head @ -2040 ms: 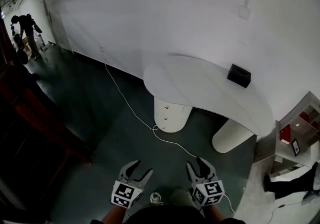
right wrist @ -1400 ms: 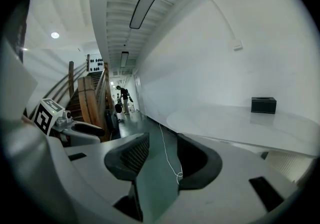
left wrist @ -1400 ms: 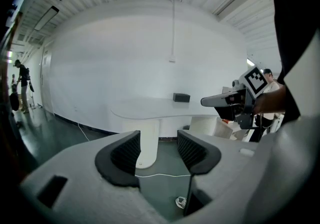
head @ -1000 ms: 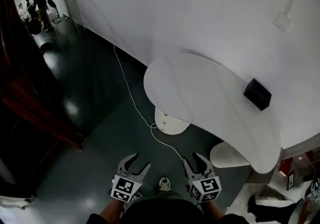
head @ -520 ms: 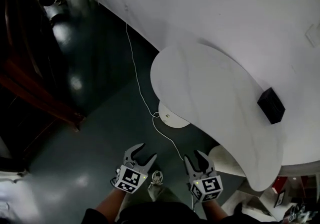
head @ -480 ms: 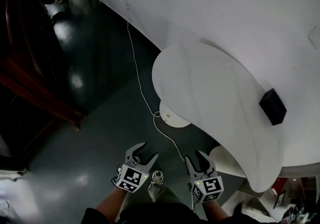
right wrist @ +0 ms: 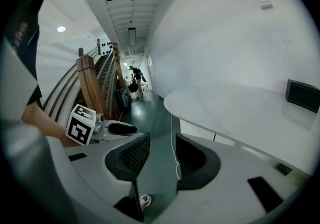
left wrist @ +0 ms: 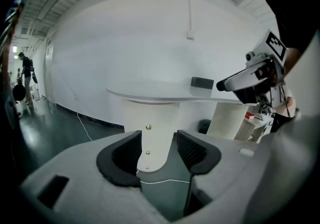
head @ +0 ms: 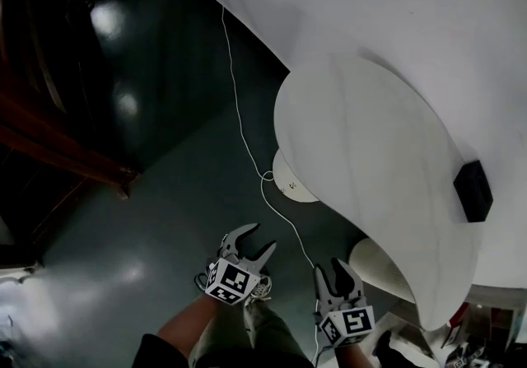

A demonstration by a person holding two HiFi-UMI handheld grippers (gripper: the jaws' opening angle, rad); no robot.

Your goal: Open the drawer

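Hanging low over the floor, left gripper and right gripper both gape empty, nothing being in reach. The left one aims at the pedestal under the table — its brass knobs likely mark the drawer, well apart from both.

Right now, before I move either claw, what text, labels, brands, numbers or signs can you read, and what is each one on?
No readable text in any view.
Left marker cube, on the left claw: square pattern only, no letters or digits.
Right marker cube, on the right claw: the same.
Black box on the white table: no label visible.
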